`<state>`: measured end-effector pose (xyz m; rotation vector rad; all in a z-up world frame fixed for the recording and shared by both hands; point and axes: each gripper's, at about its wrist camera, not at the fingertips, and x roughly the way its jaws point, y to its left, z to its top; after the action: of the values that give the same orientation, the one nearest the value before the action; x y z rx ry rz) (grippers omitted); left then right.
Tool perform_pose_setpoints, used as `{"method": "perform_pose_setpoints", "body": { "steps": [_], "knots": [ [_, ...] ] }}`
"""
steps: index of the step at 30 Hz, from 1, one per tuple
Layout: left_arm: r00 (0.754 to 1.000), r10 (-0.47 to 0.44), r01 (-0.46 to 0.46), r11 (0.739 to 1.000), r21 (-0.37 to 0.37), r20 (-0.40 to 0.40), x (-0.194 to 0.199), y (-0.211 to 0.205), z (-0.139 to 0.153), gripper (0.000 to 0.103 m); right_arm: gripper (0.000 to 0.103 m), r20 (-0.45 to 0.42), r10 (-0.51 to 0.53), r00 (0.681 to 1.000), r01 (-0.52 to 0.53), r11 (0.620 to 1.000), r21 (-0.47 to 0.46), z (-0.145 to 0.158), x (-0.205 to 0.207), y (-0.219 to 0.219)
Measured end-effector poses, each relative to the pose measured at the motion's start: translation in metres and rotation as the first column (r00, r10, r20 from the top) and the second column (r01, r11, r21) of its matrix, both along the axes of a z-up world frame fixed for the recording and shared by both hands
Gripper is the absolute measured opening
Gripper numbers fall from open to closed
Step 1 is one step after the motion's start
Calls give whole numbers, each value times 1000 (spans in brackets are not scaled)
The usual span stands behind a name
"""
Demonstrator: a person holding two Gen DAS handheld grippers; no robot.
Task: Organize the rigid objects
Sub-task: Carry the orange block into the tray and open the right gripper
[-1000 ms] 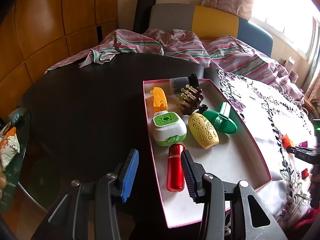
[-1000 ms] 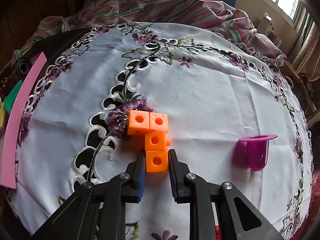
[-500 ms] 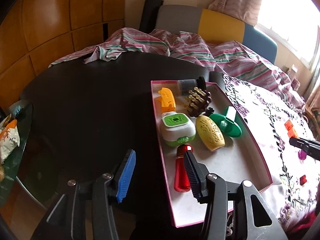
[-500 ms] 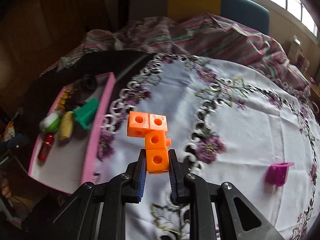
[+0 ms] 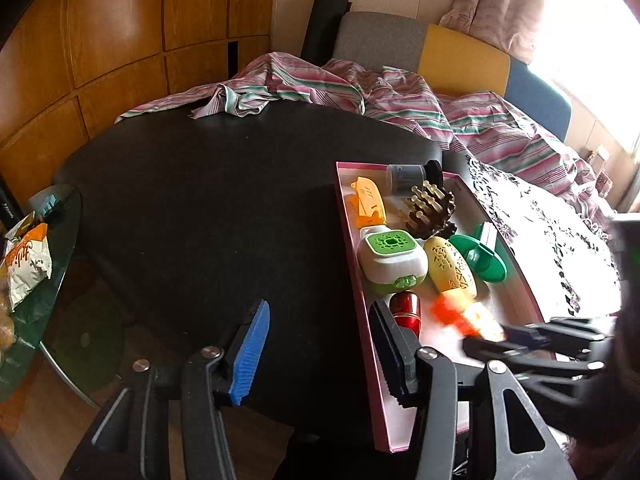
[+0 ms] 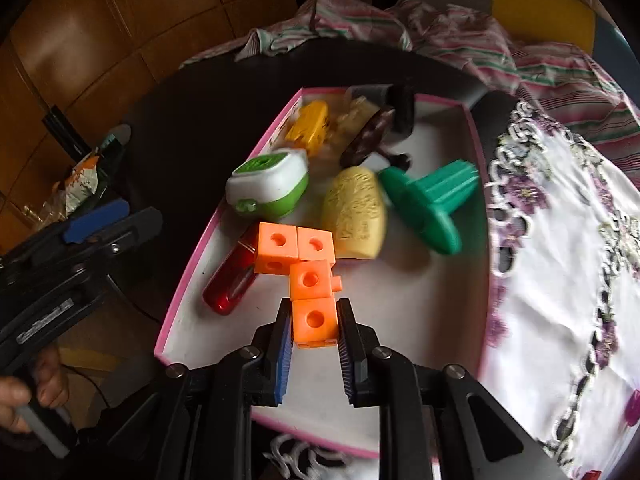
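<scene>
Left gripper (image 5: 320, 344) hangs over the dark table's (image 5: 208, 208) edge, jaws just been opening, nothing between them; pink-rimmed tray (image 6: 476, 148) just to its right. Right gripper (image 6: 313, 346) is clamped on the orange block piece (image 6: 304, 264), held above the tray's near end, red cylinder (image 6: 232, 276) to its left, yellow oval (image 6: 356, 216) ahead.

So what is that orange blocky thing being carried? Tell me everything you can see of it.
The orange block piece is four snap-together cubes of glossy plastic, each with a round hole in its face, and a small peg juts from one side. Two cubes sit side by side at the far end, and two more run in a line back toward the camera. The right gripper clamps the nearest cube between its fingers, holding the piece above the pink-rimmed tray. Nothing else appears to touch it. In the left wrist view it is only an orange blur.
</scene>
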<state>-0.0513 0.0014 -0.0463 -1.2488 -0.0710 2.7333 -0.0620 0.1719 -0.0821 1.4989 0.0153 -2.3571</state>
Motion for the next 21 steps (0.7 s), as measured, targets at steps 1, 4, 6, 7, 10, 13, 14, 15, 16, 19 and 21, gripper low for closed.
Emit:
{"method": "perform_pose_setpoints", "body": {
  "steps": [1,4,6,7,10,13,14,15,16,19,21],
  "knots": [
    [1000,-1,1,1000,-1,0,0,0,0,54,20,4,-4,1000,4,1000,12,-4,-3,-4],
    [1000,-4,4,1000,-8,1,1,-1,0,55,25,8,-15,1000,15,999,29,-12,-6,-7],
    [1000,-4,4,1000,-11,-1,2,-1,-1,55,32,7,-12,1000,12,1000,19,-12,-5,-7],
    [1000,-4,4,1000,-12,-1,2,-1,-1,55,34,5,-13,1000,13,1000,19,-12,-4,-6],
    [1000,-9,9,1000,-8,3,2,0,-2,55,35,5,-23,1000,23,1000,-1,-13,-2,-2],
    [1000,-11,11,1000,-14,-3,3,1,-1,55,36,-4,-39,999,39,999,-16,-13,0,3],
    [1000,-12,12,1000,-13,-5,4,1,0,55,36,-10,-44,999,43,999,-22,-12,0,3],
    [1000,-13,13,1000,-13,-7,4,1,0,55,36,-18,-48,999,47,999,-27,-10,1,5],
    [1000,-14,13,1000,-17,-10,5,1,1,56,36,-26,-50,998,49,998,-31,-8,3,6],
    [1000,-15,15,1000,-17,-17,6,1,3,56,36,-57,-55,997,53,998,-35,2,9,10],
    [1000,-18,17,1000,-23,-25,7,2,5,56,36,-79,-59,995,56,998,-35,8,13,13]
  ]
}}
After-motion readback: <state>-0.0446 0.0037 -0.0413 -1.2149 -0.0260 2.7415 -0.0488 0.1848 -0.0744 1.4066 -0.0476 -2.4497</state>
